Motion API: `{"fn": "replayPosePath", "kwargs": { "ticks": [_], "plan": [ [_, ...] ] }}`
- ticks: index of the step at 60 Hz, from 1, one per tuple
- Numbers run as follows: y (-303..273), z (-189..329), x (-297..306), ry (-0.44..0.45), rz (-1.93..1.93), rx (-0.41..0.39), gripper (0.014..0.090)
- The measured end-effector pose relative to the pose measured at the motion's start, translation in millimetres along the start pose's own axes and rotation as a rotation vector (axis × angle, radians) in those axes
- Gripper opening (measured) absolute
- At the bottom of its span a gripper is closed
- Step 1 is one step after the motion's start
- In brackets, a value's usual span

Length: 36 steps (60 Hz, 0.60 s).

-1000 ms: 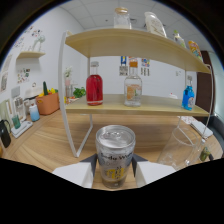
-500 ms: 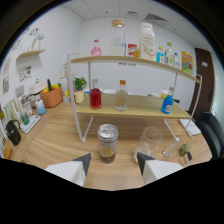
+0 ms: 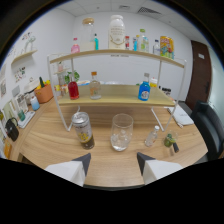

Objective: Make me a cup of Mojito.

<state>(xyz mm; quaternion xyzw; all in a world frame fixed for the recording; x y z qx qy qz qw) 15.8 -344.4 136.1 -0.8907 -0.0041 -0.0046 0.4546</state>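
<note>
Fingers (image 3: pixel 113 162) spread wide, holding nothing, can (image 3: pixel 83 130) and glass (image 3: pixel 121 132) standing just ahead on table (image 3: pixel 55 145)

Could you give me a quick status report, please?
Gripper open, empty. Can upright on the table, beside the glass. Nothing between fingers and can.

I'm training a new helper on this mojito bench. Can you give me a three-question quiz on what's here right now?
1. True or false: the claw is shut on the can.
2. Which stands nearest the glass? A) red bottle B) can C) blue bottle
3. Fill in: the red and blue bottles stand on the lower level of the ____.

Key: 1. False: the claw is open and the can stands on the table beyond it. 2. B. 3. shelf.
</note>
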Motion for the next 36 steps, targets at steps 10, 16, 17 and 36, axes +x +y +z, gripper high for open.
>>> {"fn": "replayPosePath", "kwargs": {
  "ticks": [10, 16, 17, 36],
  "plan": [
    [1.5, 1.2, 8.3, -0.002, 0.008, -0.008, 0.0856],
    [1.0, 1.9, 10.4, -0.004, 0.009, -0.010, 0.0854],
    [0.9, 2.0, 10.7, -0.004, 0.007, -0.010, 0.0854],
    [-1.9, 1.2, 15.0, 0.011, 0.022, -0.012, 0.0857]
  ]
}}
